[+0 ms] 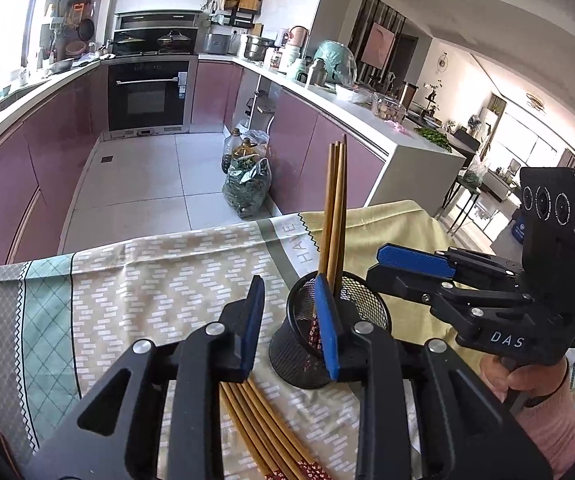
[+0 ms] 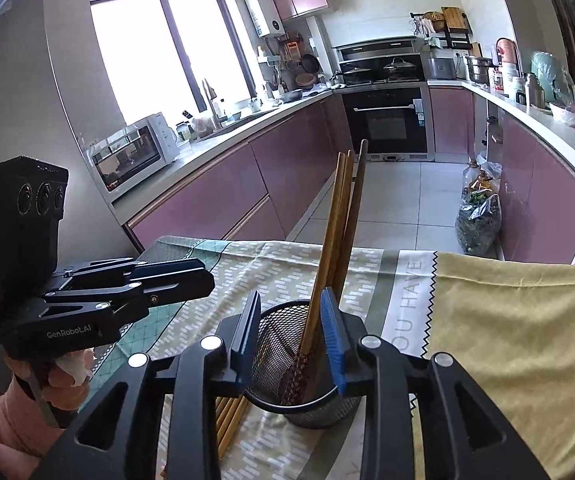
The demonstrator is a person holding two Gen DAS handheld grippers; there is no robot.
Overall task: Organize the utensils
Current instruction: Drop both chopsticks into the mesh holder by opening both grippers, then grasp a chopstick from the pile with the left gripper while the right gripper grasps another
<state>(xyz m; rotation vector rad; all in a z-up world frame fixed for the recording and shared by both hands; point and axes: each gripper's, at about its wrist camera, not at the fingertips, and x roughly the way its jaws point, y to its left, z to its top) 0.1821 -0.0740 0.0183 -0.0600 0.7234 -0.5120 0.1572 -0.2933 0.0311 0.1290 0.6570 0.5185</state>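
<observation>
1. A black mesh cup stands upright on a patterned tablecloth that covers the table, with a plain yellow cloth spread to its right.
2. Several wooden chopsticks stand in the cup, leaning a little, their patterned red ends down at the bottom (seen through the mesh).
3. More chopsticks lie flat in a bundle on the tablecloth just to the left of the cup, their patterned ends towards the camera.
4. The left gripper is over the table beside the cup, its blue pads apart with nothing between them; the right-hand pad appears in front of the cup's near rim, and the loose bundle lies below the gap.
5. The right gripper hovers over the cup with its pads apart; the upright chopsticks rise through the gap, close to the right-hand pad, but the pads do not press on them.
6. In the left wrist view the right gripper reaches in from the right, just above the cup's far rim, held by a hand in a pink sleeve.
7. In the right wrist view the left gripper points in from the left, above the tablecloth, near the cup.
8. Behind the table are a tiled floor, purple kitchen cabinets, a black oven and a bag of greens on the floor.
</observation>
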